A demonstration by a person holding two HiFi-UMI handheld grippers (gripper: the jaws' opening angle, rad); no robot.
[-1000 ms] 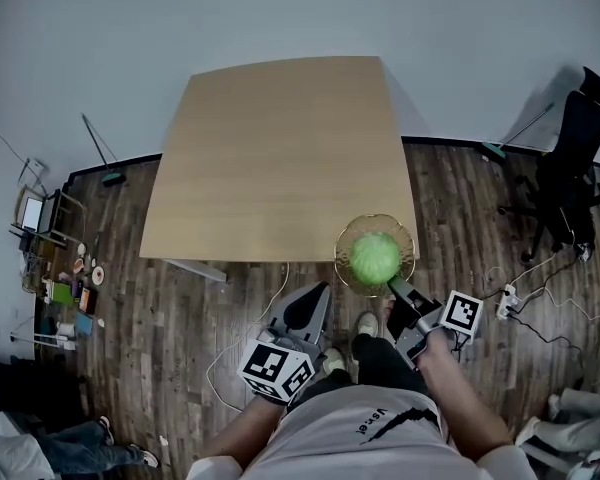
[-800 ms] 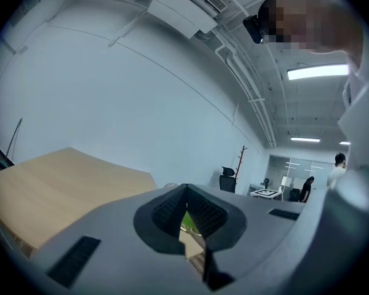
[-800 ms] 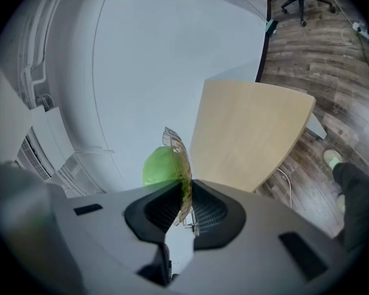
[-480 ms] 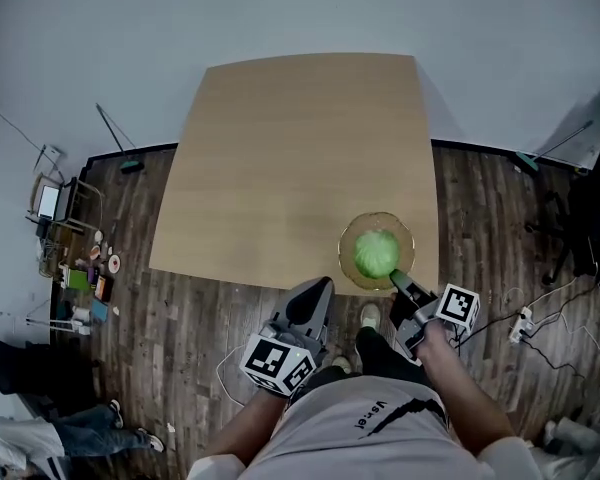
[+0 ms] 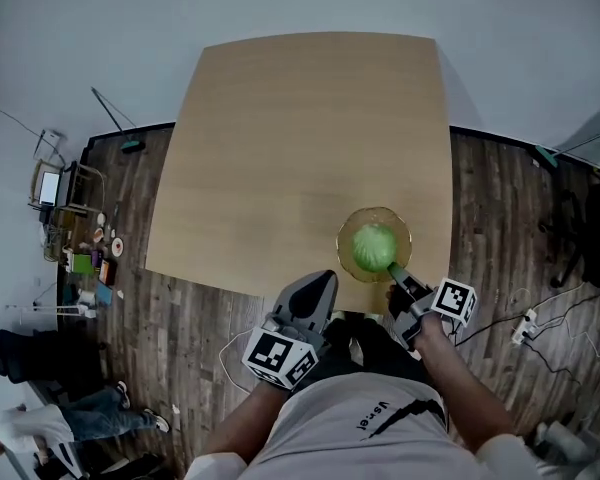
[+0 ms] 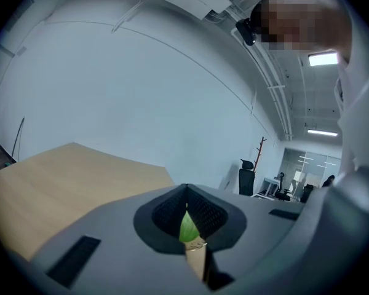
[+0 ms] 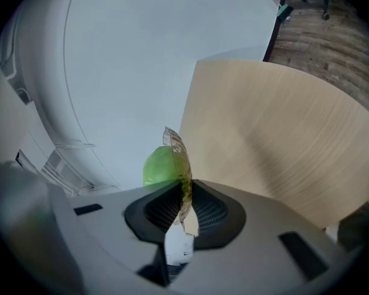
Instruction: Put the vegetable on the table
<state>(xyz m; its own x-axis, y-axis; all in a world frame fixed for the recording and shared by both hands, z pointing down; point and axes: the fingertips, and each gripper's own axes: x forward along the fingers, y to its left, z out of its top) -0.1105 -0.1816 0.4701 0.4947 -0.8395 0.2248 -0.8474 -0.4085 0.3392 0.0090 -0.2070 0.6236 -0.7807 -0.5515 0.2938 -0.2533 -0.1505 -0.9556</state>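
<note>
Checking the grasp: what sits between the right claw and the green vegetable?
The clear bowl's rim, clamped in the right claw; the right gripper view shows it.

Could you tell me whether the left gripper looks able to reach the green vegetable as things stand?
Probably yes: nothing stands between the left gripper and the vegetable in the bowl nearby, though its jaws are shut and would need opening.

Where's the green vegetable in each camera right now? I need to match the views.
Head view: the green vegetable lies in the amber bowl, over the table's near right edge, just ahead of the right gripper.
Left gripper view: a green sliver, low centre, in the slit between the jaws.
Right gripper view: left of centre, behind the bowl rim clamped edge-on.
Shared landmark: the wooden table.
</note>
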